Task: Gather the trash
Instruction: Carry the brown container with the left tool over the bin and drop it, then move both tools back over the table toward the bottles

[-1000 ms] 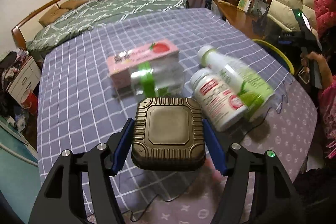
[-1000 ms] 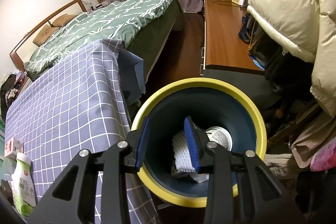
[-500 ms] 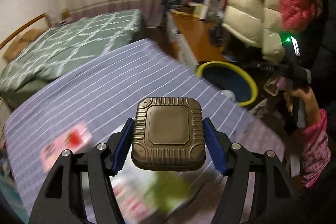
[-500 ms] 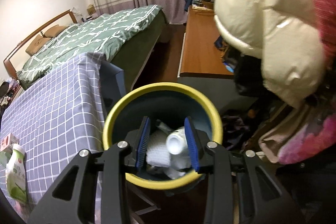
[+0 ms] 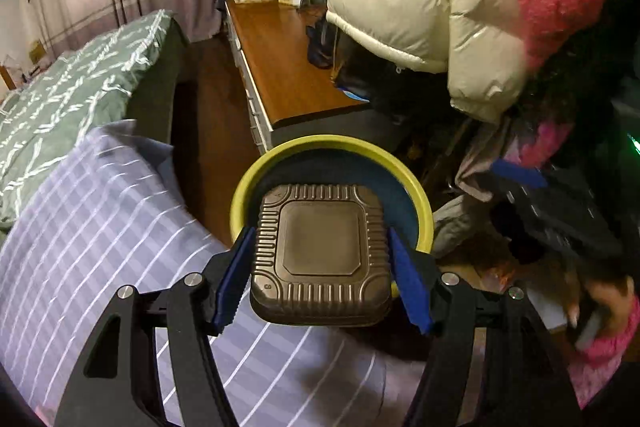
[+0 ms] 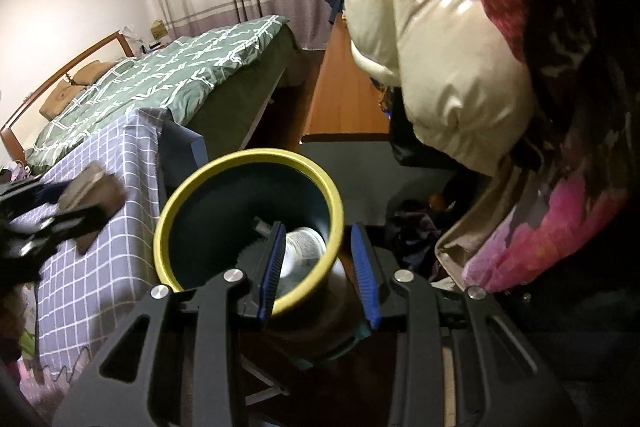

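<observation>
My left gripper [image 5: 322, 259] is clamped on a brown ribbed tray [image 5: 320, 247], held at the near rim of the yellow-rimmed bin [image 5: 280, 155], past the checked tablecloth [image 5: 100, 227] edge. My right gripper [image 6: 318, 263] is parted, gripping nothing, over the bin's right rim. A white bottle [image 6: 304, 247] lies inside the bin.

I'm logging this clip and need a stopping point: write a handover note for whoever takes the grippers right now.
Left gripper: shut on a brown ribbed container, held up in front of the yellow-rimmed bin, table side.
Right gripper: open, holding nothing, over the bin's near rim.
Bin: already holds a white bottle and other scraps.
Done: some trash binned.
Left: bring the container over the bin and drop it. What remains on the checked tablecloth is not clear from here.
</observation>
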Tool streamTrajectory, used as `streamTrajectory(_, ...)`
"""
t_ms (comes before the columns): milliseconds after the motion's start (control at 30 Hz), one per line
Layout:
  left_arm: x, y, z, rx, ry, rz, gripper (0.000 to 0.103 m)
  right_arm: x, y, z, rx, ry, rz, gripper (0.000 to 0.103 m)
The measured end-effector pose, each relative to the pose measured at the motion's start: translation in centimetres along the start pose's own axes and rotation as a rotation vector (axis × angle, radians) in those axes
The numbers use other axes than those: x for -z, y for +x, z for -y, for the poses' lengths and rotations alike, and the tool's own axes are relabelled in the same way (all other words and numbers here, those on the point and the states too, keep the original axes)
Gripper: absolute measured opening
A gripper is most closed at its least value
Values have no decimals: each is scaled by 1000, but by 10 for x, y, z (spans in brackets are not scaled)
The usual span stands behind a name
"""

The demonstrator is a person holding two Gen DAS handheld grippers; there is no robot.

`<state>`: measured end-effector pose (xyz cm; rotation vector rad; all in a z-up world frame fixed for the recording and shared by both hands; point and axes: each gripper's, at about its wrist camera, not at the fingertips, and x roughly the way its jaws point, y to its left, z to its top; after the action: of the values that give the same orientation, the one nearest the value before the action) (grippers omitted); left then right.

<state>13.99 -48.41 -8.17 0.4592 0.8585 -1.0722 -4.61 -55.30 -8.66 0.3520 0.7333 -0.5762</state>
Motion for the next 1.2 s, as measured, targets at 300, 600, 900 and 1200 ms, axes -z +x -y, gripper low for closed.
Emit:
streamTrajectory(300, -39, 61, 2, -78, -49, 4, 93, 3, 2, 11, 1, 8, -9, 35)
streamTrajectory(600, -12, -34, -30, -152, -145, 137, 93, 5, 7, -5, -25, -8, -17, 38)
streamTrajectory(900, 80, -135, -76, -211, -328, 225, 94, 13, 4, -52, -80, -74, -32, 38)
streamTrajectory(1200, 194, -234, -126, -465, -498, 275, 97, 41, 2, -155, -219, -235, -83, 39)
